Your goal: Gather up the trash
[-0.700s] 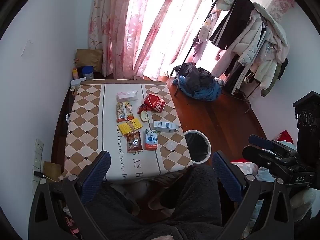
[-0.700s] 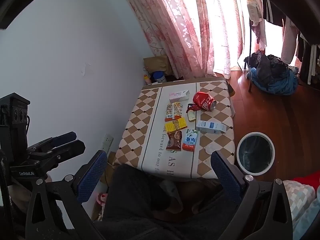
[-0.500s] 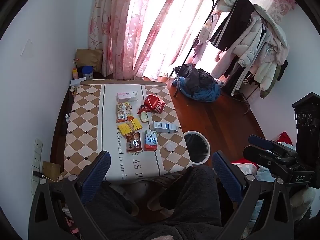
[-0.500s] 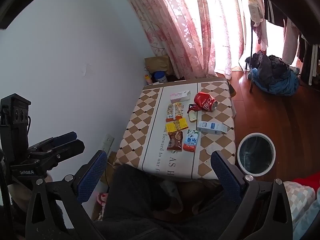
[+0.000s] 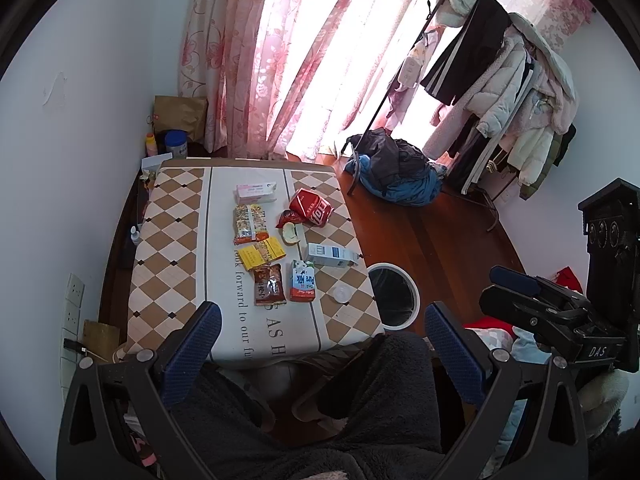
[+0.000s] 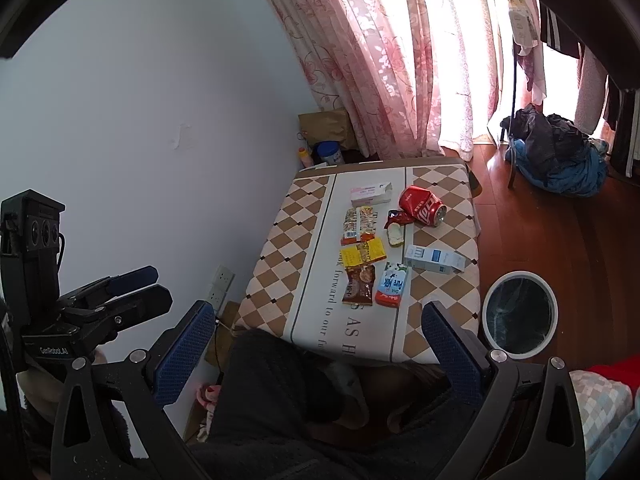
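Trash lies on a checkered table [image 5: 172,240]: a crushed red can [image 5: 312,206], a pink box [image 5: 256,193], a snack wrapper [image 5: 250,224], a yellow packet [image 5: 262,254], a brown packet [image 5: 269,290], a small milk carton [image 5: 303,286] and a blue-white box [image 5: 332,255]. On the floor to the table's right stands a white-rimmed bin [image 5: 415,294]. My left gripper [image 5: 322,320] hangs open, well short of the near table edge, holding nothing. My right gripper [image 6: 318,316] is open and empty too, with the can [image 6: 422,211] and bin [image 6: 520,274] ahead.
A person's legs in dark fleece trousers [image 5: 340,408] fill the space under both grippers. A clothes rack with coats [image 5: 500,92] and a pile of clothes [image 5: 396,176] stand at the right. Pink curtains [image 5: 280,60] and a white wall border the table.
Both views have drifted only slightly. The trash on the table has not moved, and both grippers have stayed open.
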`<state>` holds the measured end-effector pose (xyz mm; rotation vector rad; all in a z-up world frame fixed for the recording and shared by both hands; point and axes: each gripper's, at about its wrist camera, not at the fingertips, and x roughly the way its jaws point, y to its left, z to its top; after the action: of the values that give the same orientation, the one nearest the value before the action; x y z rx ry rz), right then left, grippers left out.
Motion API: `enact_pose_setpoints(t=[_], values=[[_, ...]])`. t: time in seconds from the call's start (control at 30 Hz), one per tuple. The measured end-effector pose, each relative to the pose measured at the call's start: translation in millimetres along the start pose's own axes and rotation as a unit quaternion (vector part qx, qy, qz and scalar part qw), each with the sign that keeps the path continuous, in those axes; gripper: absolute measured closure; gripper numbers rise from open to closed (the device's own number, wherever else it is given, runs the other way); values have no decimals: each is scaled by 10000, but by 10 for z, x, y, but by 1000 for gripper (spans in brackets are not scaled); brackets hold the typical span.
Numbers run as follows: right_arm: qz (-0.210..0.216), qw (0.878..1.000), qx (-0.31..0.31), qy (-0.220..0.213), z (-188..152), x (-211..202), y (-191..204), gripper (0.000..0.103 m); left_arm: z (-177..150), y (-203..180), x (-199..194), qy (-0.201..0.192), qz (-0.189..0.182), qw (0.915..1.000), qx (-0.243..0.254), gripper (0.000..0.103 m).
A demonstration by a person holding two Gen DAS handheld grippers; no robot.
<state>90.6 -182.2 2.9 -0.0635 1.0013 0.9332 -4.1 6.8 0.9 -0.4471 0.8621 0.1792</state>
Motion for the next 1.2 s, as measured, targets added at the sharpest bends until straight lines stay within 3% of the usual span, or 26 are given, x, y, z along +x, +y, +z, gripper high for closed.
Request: enact_pose_setpoints(t=[1.2], values=[[1,10000,-44,81,84,66,-61,0,-25,57,74,64,23,9999,-94,0]])
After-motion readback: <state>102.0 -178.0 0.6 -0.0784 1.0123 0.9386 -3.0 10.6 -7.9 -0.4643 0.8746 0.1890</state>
